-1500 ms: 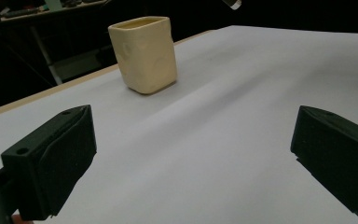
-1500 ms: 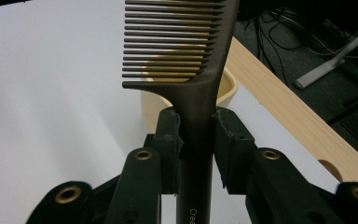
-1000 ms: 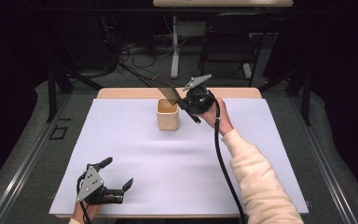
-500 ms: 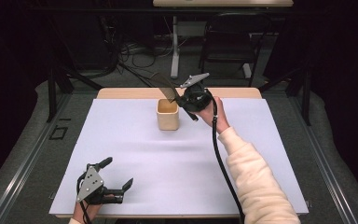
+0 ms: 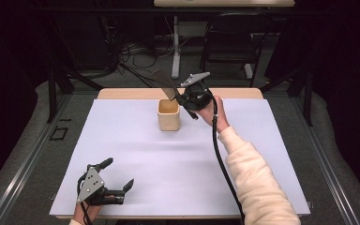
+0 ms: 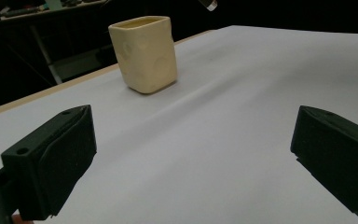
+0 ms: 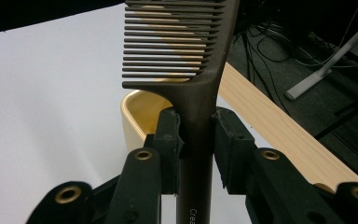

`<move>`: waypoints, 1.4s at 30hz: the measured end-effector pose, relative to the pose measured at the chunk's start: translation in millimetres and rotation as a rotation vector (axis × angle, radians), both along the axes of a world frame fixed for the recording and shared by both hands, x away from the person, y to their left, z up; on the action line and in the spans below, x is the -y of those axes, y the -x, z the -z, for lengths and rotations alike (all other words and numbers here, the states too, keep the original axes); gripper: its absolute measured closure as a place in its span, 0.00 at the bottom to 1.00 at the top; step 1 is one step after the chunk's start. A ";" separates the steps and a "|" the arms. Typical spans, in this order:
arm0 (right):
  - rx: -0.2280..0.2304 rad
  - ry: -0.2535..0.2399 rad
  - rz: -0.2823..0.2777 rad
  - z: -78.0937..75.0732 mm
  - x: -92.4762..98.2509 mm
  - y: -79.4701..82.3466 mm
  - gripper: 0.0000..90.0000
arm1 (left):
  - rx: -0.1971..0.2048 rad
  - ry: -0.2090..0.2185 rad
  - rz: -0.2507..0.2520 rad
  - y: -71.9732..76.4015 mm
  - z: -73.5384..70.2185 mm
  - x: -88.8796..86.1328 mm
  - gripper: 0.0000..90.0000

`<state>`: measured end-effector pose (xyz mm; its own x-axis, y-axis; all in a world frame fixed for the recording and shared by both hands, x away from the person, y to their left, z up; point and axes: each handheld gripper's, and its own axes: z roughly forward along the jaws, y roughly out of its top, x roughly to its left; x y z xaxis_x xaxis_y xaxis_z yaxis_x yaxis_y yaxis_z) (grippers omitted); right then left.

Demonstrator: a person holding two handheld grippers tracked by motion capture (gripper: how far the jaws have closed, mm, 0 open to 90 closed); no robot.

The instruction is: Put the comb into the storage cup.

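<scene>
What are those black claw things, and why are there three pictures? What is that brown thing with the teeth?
The claws are grippers, tools a person holds, one in each hand. One picture looks down from above the white table. The other two come from little cameras riding on each gripper, looking along its black jaws. The left gripper sits near the table's front edge with its jaws wide open and nothing in them. The right gripper is shut on a brown comb, pinching its handle, teeth end up. The comb is held up beside a cream cup standing on the table.
</scene>
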<state>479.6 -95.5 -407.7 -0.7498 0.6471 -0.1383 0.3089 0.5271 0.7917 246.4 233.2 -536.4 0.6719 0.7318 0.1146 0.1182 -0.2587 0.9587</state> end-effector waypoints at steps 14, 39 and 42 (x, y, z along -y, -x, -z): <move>0.013 -0.009 0.005 -2.9 -4.7 -3.1 0.80 | 0.003 -0.001 0.001 0.0 -0.1 -0.2 0.00; 0.056 -0.036 0.007 -12.2 -14.7 -10.4 0.80 | 0.002 0.003 -0.002 0.1 0.0 -0.3 0.00; 0.061 -0.041 0.010 -13.3 -15.5 -11.3 0.80 | 0.002 0.002 -0.002 0.2 0.0 -0.1 0.00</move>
<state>490.9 -80.0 -394.5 -0.7343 0.6606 -0.1565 0.2648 0.4910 0.8299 246.2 233.3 -536.3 0.6702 0.7333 0.1144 0.1168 -0.2563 0.9595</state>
